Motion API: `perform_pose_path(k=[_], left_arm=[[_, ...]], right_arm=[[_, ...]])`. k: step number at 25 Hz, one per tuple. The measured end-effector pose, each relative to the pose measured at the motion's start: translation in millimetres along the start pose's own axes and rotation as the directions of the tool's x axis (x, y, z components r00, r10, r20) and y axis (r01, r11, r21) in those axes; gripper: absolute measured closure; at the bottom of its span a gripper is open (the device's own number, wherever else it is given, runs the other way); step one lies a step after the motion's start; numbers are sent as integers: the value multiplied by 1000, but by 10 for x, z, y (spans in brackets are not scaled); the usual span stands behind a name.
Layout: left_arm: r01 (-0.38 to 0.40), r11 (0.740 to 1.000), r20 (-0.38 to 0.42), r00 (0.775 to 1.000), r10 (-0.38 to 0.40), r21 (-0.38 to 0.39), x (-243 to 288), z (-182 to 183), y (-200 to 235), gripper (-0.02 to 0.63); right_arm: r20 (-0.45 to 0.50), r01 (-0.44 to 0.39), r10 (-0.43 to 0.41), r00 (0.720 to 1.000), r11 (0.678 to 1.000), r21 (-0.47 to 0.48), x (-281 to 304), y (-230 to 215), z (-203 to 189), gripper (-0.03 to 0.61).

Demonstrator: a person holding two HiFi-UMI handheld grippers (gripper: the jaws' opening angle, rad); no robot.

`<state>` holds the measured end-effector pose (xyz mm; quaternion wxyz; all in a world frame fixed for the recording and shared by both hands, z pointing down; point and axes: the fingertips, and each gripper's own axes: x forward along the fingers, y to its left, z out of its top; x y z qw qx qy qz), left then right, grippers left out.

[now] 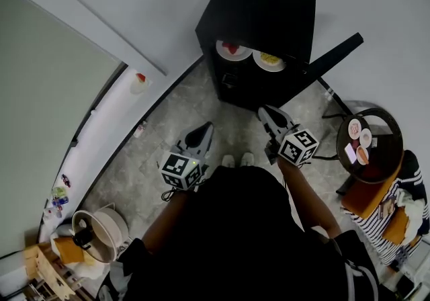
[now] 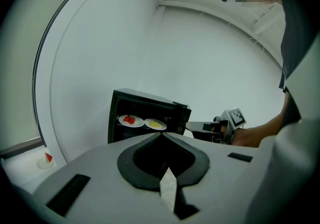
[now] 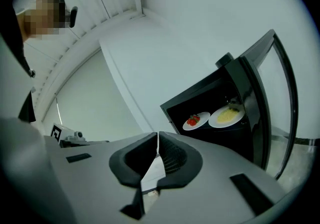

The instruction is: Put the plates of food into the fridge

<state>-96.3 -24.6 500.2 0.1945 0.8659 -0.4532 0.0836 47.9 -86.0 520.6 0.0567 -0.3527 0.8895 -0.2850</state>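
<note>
A black fridge [image 1: 259,31] stands against the wall with its door [image 1: 332,58] swung open to the right. On its shelf a white plate of red food [image 1: 232,49] and a white plate of yellow food [image 1: 270,60] lie side by side. Both plates also show in the left gripper view, the red food [image 2: 130,119] beside the yellow food [image 2: 156,124], and in the right gripper view, red food [image 3: 195,120] and yellow food [image 3: 227,115]. My left gripper [image 1: 205,128] and right gripper [image 1: 264,111] hang in front of the fridge, apart from it, both shut and empty.
A round dark table [image 1: 379,158] with small dishes stands at the right, next to a seated person in a striped top [image 1: 406,199]. A white ledge along the left wall carries a small dish [image 1: 139,81]. A round white appliance [image 1: 101,232] sits on the floor at lower left.
</note>
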Motion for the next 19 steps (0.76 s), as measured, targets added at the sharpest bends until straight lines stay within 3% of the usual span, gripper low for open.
perform_pose_path(k=[12,19], left_arm=[[-2,1000,-19,1000,3,15,19,-4,-52,591],[8,999,-4,1000,-8,40,77,9,-64,591]], right_arm=[[-28,-4,-1,1000,983,-186,-380,221,-193,545],[-9,-11,10,1000,987,-160,-474,288,-240,545]])
